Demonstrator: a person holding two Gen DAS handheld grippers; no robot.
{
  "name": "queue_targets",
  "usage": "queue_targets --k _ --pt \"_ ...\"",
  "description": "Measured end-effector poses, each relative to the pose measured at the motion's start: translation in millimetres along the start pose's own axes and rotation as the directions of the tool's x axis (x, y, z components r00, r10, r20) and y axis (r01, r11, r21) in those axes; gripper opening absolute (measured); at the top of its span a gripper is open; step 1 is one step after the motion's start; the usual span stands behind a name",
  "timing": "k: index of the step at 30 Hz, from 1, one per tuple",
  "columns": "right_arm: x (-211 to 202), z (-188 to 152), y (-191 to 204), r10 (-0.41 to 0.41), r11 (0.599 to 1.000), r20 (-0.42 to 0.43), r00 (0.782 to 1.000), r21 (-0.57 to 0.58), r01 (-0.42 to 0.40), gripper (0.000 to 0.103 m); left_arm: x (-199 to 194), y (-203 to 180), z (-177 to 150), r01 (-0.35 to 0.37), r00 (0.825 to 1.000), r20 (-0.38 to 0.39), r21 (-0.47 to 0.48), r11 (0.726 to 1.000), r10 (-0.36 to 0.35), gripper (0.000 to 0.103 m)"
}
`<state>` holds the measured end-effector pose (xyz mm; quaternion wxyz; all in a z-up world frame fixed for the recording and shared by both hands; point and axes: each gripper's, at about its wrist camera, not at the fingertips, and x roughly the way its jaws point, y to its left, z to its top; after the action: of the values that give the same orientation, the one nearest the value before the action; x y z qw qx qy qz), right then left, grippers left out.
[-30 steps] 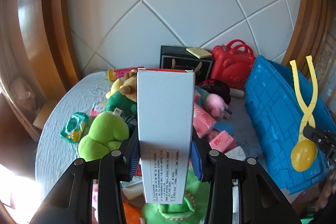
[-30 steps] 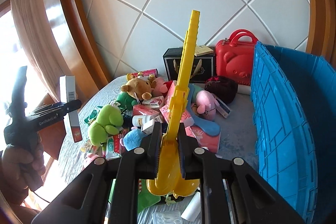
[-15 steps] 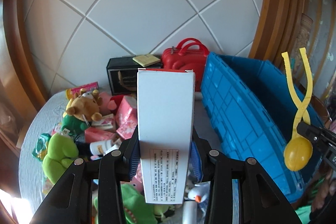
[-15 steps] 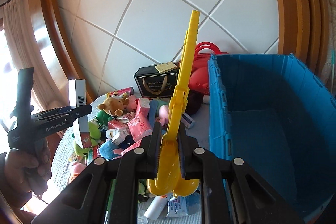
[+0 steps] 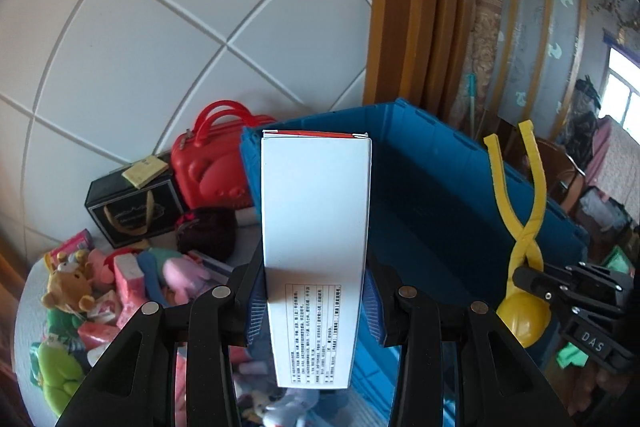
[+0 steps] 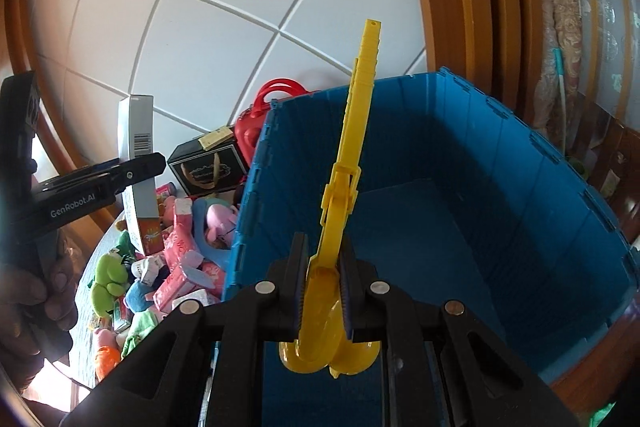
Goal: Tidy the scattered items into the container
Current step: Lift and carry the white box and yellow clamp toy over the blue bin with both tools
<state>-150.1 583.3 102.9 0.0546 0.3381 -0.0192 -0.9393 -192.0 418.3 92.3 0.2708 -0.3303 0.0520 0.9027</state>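
Left tongs (image 5: 314, 311): mine, clamped on white carton (image 5: 316, 227), held upright over blue crate (image 5: 440, 163).
Right tongs (image 6: 323, 291): mine, clamped on yellow scoop toy (image 6: 344, 195), above crate interior.
Desk (image 5: 24, 311): plush toys (image 5: 64, 291) and packets heaped left of crate.

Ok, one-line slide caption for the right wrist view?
Right gripper holds yellow tongs over the blue bin; toys lie left.
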Motion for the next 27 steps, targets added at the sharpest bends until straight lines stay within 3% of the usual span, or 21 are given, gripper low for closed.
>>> queue_targets --k 10,27 --pt "4.7 -12.0 -51.5 -0.116 0.991 -0.057 0.992 0.065 0.120 0.014 39.3 -66.7 15.0 0.137 0.990 -0.057 0.069 0.988 -0.133 0.040" --pt "1.6 -22.0 -75.0 -0.184 0.975 -0.104 0.977 0.105 0.195 0.014 67.7 -112.9 21.5 0.223 0.970 -0.121 0.106 0.969 -0.210 0.040"
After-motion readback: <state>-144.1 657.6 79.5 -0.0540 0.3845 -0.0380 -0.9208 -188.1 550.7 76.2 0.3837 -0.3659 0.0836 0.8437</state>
